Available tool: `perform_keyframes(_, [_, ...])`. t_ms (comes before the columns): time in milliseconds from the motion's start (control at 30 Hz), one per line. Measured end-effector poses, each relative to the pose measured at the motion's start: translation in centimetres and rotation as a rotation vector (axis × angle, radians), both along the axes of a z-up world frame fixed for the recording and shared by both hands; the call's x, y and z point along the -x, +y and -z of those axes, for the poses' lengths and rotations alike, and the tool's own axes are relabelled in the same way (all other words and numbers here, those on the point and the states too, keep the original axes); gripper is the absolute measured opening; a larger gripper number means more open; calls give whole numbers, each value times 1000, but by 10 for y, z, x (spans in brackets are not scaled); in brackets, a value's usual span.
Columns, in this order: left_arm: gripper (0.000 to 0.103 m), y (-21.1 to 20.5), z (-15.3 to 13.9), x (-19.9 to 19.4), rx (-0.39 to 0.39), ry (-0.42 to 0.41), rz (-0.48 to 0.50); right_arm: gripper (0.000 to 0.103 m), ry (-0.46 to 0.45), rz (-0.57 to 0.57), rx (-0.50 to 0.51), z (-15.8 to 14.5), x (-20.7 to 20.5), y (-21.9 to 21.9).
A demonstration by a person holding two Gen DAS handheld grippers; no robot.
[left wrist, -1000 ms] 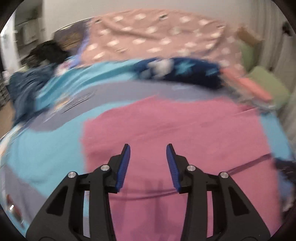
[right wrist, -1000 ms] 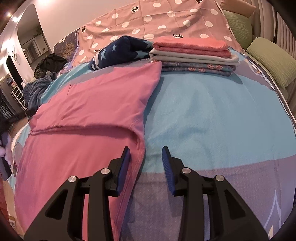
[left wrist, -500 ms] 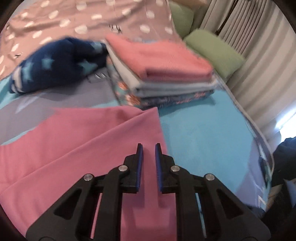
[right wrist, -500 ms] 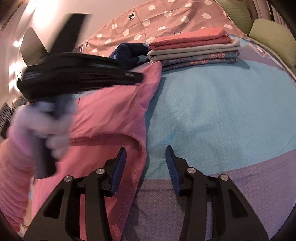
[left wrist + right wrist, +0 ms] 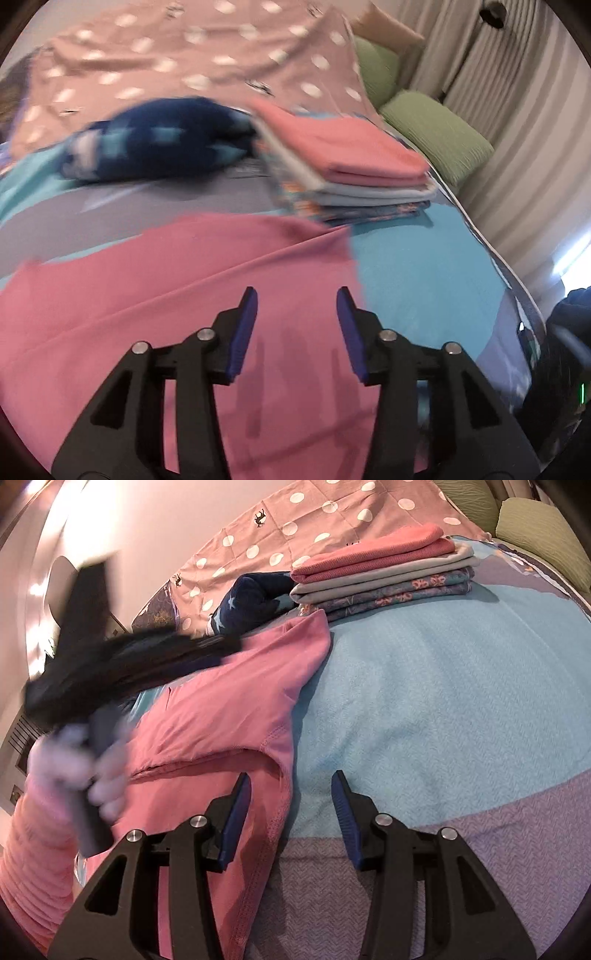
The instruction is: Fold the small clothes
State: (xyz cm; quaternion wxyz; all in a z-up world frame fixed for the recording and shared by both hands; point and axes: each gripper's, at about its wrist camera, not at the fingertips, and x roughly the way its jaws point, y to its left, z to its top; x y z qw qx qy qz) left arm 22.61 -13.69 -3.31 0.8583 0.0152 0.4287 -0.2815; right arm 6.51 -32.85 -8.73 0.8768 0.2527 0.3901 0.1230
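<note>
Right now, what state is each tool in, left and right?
Left tool: jaws opening, nothing gripped, above the pink garment.
Right tool: open, holding nothing, over the garment's edge.

Since a second ago, the left gripper (image 5: 296,314) has been swung across the pink garment (image 5: 155,295) toward its corner near the folded stack (image 5: 354,173), its jaws closed and now opening with nothing pinched between them.

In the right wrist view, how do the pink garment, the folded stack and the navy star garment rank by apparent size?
1. pink garment, largest, though nearest the camera
2. folded stack
3. navy star garment, smallest, partly hidden
</note>
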Motion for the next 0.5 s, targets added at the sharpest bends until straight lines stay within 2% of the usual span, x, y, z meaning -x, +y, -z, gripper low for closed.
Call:
perform_keyframes(100, [46, 85, -11, 19, -6, -50, -150, 46, -6, 5, 8, -2, 0, 0])
perform_keyframes(167, [43, 162, -13, 36, -33, -99, -315, 46, -9, 20, 30, -5, 3, 1])
perform_keyframes(233, [31, 227, -13, 51, -17, -91, -435, 45, 5, 24, 73, -9, 0, 5])
perform_keyframes(267, [11, 259, -10, 58, 10, -64, -477, 41, 8, 22, 92, -11, -1, 7])
perform_keyframes(300, [5, 278, -9, 62, 28, -43, -500, 37, 1, 11, 113, -16, -3, 14])
perform_keyframes(367, [5, 315, -6, 74, 52, -23, -548, 37, -25, -15, 154, -26, -4, 26])
perform_keyframes(433, [5, 330, -1, 80, 75, -4, -536, 37, -54, -35, 221, -37, -7, 42])
perform_keyframes(500, [5, 332, 8, 76, 83, 14, -516, 37, -79, -49, 238, -45, -14, 54])
